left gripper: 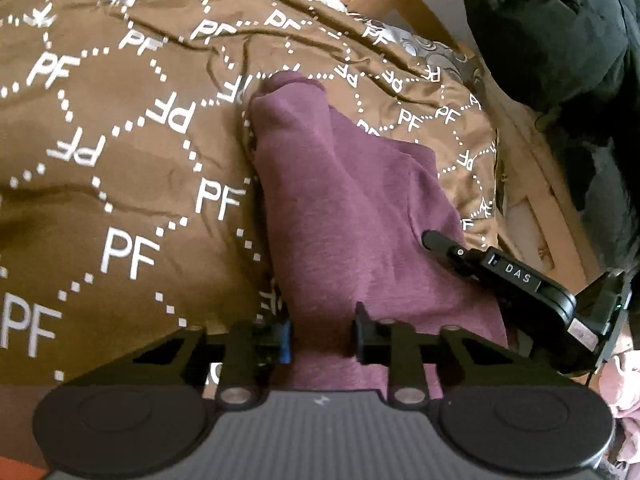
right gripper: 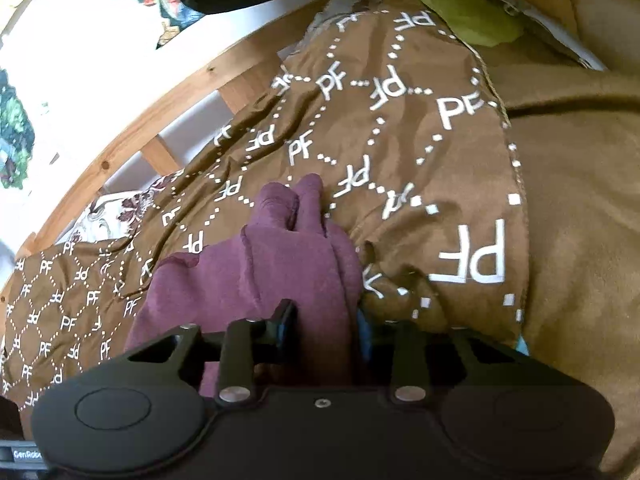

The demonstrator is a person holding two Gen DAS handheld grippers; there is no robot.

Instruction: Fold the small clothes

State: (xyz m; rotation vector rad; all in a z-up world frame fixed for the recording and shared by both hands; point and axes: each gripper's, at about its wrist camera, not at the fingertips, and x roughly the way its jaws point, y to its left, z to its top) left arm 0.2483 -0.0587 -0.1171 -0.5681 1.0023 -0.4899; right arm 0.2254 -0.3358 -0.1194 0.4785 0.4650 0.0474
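I read "PF" repeated in white all over the brown bedspread (left gripper: 120,140). At four o'clock in my left view, the right gripper (left gripper: 520,280) carries "DAS". At eight o'clock in my right view, a black part (right gripper: 24,455) reads "GenRobo", cut off.

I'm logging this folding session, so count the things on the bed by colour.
Purple: 1, the garment.
Brown with white letters: 1, the bedcover.
Black: 2, the left hand-held gripper and the right hand-held gripper.
Total: 4.
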